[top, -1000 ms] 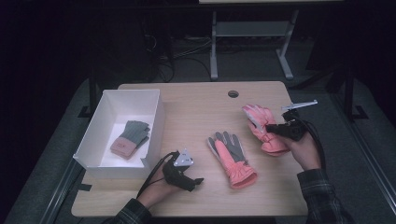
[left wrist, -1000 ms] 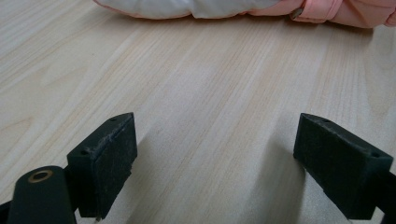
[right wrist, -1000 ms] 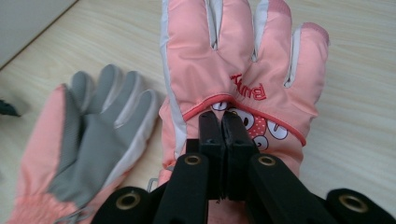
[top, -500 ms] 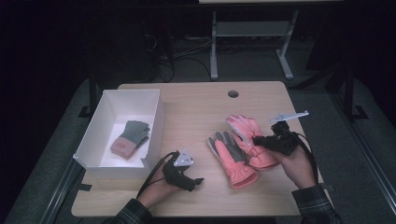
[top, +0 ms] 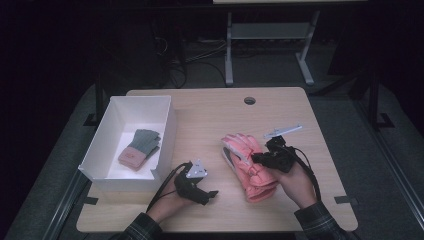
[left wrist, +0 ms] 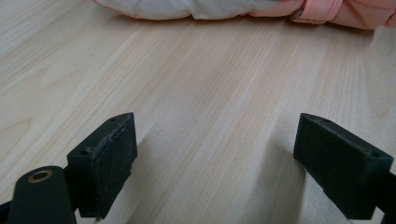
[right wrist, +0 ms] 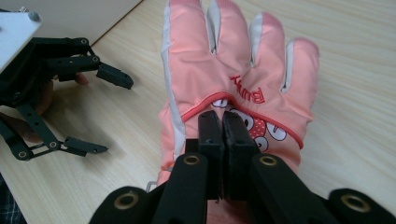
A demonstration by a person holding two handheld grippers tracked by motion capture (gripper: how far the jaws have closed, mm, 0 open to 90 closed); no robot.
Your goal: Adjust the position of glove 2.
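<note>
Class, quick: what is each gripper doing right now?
Left gripper: open, holding nothing, above the table.
Right gripper: closed, pinching the pink glove.

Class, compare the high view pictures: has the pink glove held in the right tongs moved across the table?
Yes. The pink glove in the right tongs has moved left, away from the table's right edge, onto the other pink glove.

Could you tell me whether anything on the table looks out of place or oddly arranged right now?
Nothing looks damaged or spilled. The right gripper pinches a pink padded glove that lies stacked on a matching pink glove, slightly askew. A smaller grey and pink knitted glove lies in the white box.
</note>
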